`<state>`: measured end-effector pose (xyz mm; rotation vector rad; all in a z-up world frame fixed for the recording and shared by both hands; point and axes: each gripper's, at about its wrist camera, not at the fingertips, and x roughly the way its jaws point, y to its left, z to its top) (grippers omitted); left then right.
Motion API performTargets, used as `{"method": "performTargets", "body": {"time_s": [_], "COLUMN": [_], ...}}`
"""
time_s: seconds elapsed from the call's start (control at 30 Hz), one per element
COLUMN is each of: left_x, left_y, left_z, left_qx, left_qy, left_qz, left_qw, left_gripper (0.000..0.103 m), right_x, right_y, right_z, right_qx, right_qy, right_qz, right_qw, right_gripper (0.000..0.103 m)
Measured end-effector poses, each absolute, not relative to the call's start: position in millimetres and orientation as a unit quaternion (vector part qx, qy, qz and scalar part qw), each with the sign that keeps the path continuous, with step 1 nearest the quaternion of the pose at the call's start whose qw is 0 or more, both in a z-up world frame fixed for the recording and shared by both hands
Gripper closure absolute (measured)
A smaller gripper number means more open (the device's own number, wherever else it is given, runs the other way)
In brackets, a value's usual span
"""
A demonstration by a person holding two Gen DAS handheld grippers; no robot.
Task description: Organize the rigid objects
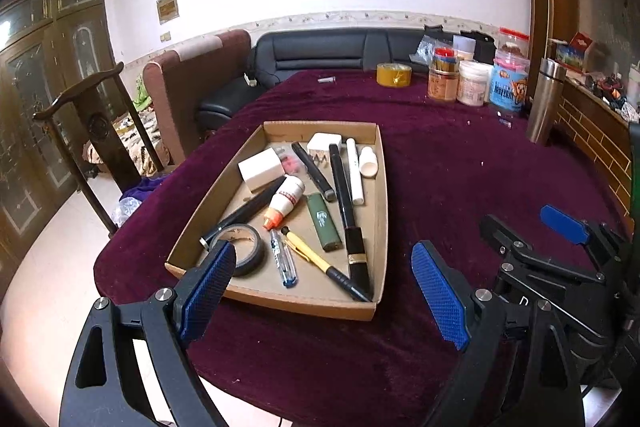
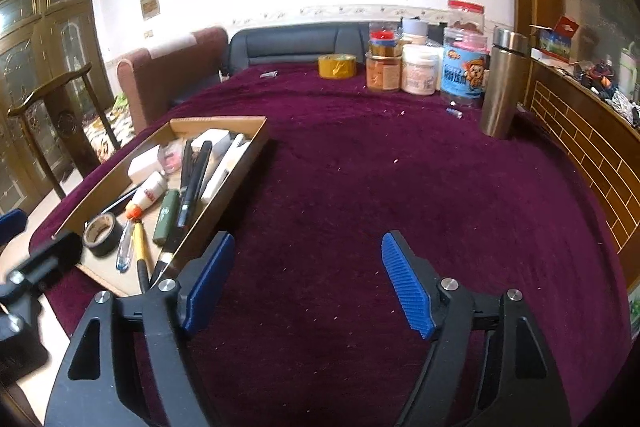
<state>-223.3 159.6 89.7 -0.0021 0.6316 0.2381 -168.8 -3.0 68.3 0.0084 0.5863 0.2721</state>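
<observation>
While both claws stand open and empty, the cardboard tray (image 1: 382,211) is faced by the left gripper (image 1: 324,299).
From the right gripper (image 2: 306,283) it lies leftward, pens lengthwise.

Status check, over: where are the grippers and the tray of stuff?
Both hand-held grippers, left and right, open, empty. Cardboard tray full, untouched. Nothing blocking it.

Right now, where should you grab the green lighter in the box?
Grip the green lighter across its narrow width, near the middle, coming from above. It lies flat on the floor of the cardboard box, so its long sides are the ones to pinch. The white glue bottle and black pen lie close alongside, so probably keep the left gripper narrow.
</observation>
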Motion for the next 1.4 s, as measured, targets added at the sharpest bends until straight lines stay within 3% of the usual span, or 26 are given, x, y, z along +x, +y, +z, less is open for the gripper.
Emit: {"method": "performTargets", "body": {"time_s": [0.1, 0.17, 0.23, 0.4, 0.53, 0.87, 1.4], "left_x": [-252, -271, -285, -236, -241, -223, -205], "left_y": [164, 165, 164, 160, 157, 192, 228], "left_z": [113, 127, 138, 133, 118, 84, 53], "left_qx": [-0.021, -0.028, -0.048, -0.052, -0.044, -0.085, -0.114], "left_qy": [0.209, 0.144, 0.095, 0.214, 0.202, 0.279, 0.345], "left_qz": [0.13, 0.131, 0.123, 0.016, 0.062, 0.12, 0.142], "left_qw": [0.969, 0.981, 0.987, 0.975, 0.976, 0.949, 0.921], "left_gripper": [0.017, 0.001, 0.001, 0.001, 0.001, 0.001, 0.001], "right_x": [-179, -184, -181, -180, -189, -183, -179], "right_y": [-11, -14, -13, -5, 0, 50, 72], "right_z": [80, 85, 87, 81, 77, 52, 42], "right_qx": [0.007, 0.011, 0.014, -0.018, -0.041, -0.128, -0.139], "right_qy": [0.238, 0.211, 0.208, 0.212, 0.164, 0.232, 0.281], "right_qz": [0.116, 0.108, 0.108, 0.097, 0.072, 0.112, 0.123], "right_qw": [0.964, 0.971, 0.972, 0.972, 0.983, 0.958, 0.942], "right_gripper": [0.019, 0.017, 0.015, 0.015, 0.015, 0.015, 0.015]}}
